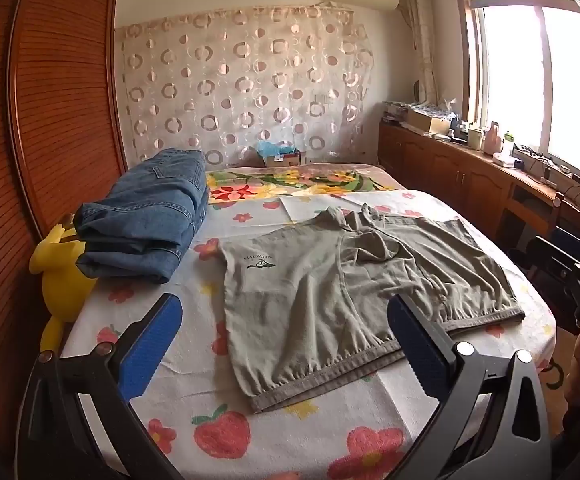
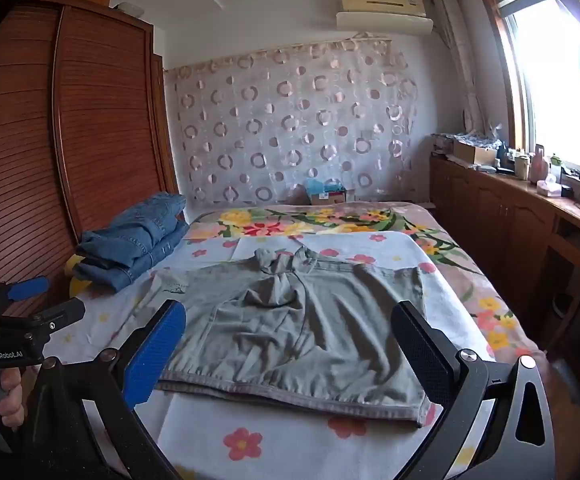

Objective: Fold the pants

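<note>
- Both grippers are mine and empty: my left gripper (image 1: 285, 344) has its jaws spread as wide as they go, hovering over the near edge of the bed (image 1: 101, 320), touching nothing.
- At the far left a wooden wardrobe (image 1: 61, 92) stands close along the bed's side, with a yellow plush toy (image 1: 59, 280) wedged at that edge.
- Just beside the toy, a stack of folded jeans (image 1: 145, 220) sits on the sheet, leaving a bare strip between it and the grey-green pants (image 1: 330, 280).
- Those pants lie spread flat mid-bed, waistband hem toward me, a rumpled bunch near their middle.
- My right gripper (image 2: 290, 352) is likewise wide apart above the hem, holding nothing.
- Right of the bed, a narrow aisle runs along wooden cabinets (image 2: 502, 224) under the window.
</note>
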`<state>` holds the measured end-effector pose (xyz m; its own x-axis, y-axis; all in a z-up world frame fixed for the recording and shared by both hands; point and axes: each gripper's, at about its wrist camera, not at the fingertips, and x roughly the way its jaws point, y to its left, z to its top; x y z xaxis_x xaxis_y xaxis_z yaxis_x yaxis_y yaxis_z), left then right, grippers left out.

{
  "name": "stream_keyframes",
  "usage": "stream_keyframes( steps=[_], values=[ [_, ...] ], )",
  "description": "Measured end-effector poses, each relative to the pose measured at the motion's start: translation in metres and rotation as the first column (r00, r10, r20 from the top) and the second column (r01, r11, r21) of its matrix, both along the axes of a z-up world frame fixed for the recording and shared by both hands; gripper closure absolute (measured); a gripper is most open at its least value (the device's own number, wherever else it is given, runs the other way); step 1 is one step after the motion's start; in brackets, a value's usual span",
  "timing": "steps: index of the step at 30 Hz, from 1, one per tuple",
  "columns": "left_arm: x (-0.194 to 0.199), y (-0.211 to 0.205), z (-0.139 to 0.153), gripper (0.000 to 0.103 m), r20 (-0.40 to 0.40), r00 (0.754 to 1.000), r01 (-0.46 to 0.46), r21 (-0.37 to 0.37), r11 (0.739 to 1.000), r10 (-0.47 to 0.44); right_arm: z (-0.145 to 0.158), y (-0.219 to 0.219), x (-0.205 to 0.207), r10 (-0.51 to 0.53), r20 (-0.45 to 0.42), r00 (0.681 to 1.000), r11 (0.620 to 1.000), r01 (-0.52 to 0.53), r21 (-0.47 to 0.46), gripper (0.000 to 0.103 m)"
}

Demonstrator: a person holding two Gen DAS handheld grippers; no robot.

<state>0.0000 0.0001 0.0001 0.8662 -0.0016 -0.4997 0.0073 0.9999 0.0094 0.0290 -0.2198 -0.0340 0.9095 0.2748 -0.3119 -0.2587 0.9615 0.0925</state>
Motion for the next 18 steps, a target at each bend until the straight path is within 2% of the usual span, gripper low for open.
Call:
stream_keyframes(
  steps=[18],
  values=[
    [-0.0001,0.0001,0.0001,0.000,-0.002,1.000,0.001,-0.002,1.000,-0.001,-0.0009,0.0006,0.0012,0.006,-0.004,1.000,1.000,-0.006,-0.007,0.001]
  ],
)
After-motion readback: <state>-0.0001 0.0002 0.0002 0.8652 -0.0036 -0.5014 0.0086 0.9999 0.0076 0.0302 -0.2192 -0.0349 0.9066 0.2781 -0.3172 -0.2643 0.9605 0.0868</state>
